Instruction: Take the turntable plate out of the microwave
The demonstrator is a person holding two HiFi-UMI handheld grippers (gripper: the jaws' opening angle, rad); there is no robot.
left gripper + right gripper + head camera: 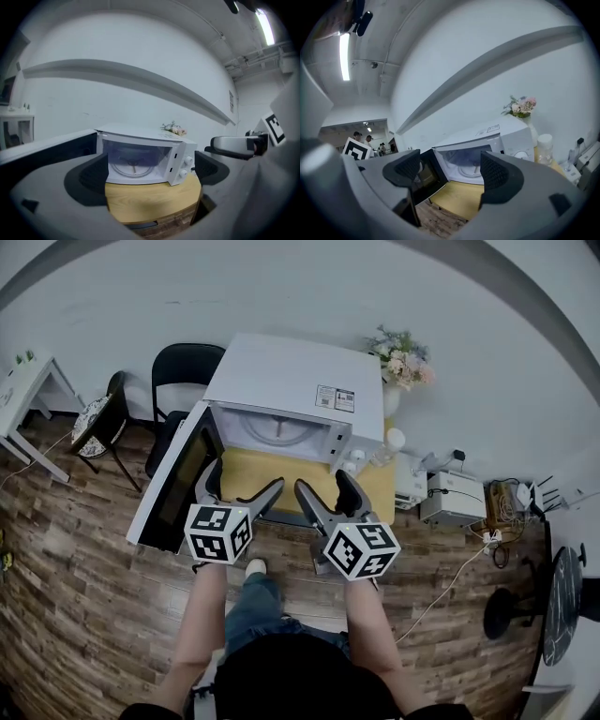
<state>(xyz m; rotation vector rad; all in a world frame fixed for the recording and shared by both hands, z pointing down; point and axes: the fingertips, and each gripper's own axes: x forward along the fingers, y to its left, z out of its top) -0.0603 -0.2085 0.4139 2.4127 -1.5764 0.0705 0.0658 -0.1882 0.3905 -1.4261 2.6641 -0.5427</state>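
Observation:
A white microwave stands on a small wooden table with its door swung open to the left. Inside lies the clear glass turntable plate, also seen in the left gripper view and the right gripper view. My left gripper and right gripper hover side by side in front of the opening, short of the cavity. Both are open with nothing between their jaws. Each frames the cavity: the left gripper, the right gripper.
A black chair stands behind the open door, with a round stool and a white table further left. A vase of flowers and a bottle stand right of the microwave. Small appliances and cables lie on the floor.

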